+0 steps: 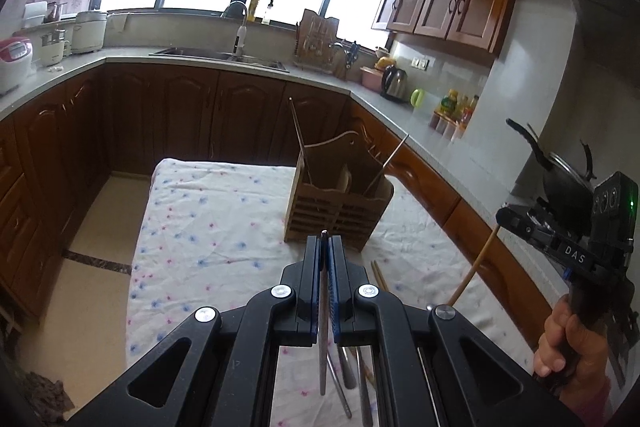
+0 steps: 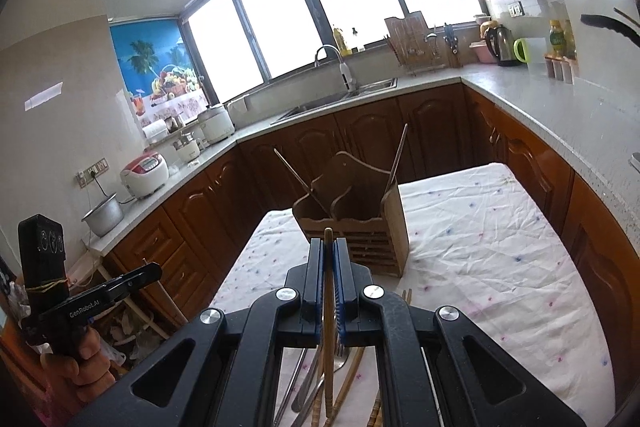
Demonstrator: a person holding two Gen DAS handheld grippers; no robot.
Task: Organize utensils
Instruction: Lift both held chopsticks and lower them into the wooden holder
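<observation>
A wooden utensil holder (image 1: 338,209) stands on the floral tablecloth (image 1: 208,227), with a chopstick leaning out each side. It also shows in the right wrist view (image 2: 360,223). My left gripper (image 1: 325,247) is shut on a metal chopstick (image 1: 323,339), held just in front of the holder. My right gripper (image 2: 328,247) is shut on a wooden chopstick (image 2: 328,327), also just short of the holder. That chopstick hangs below the right gripper in the left wrist view (image 1: 474,267). Several loose utensils (image 2: 320,387) lie on the cloth beneath both grippers.
The cloth-covered table (image 2: 500,247) stands between brown kitchen cabinets (image 1: 180,115). A grey counter (image 1: 432,131) runs along the right with a kettle (image 1: 394,83) and a black wok (image 1: 560,175). A sink (image 1: 224,57) is at the back.
</observation>
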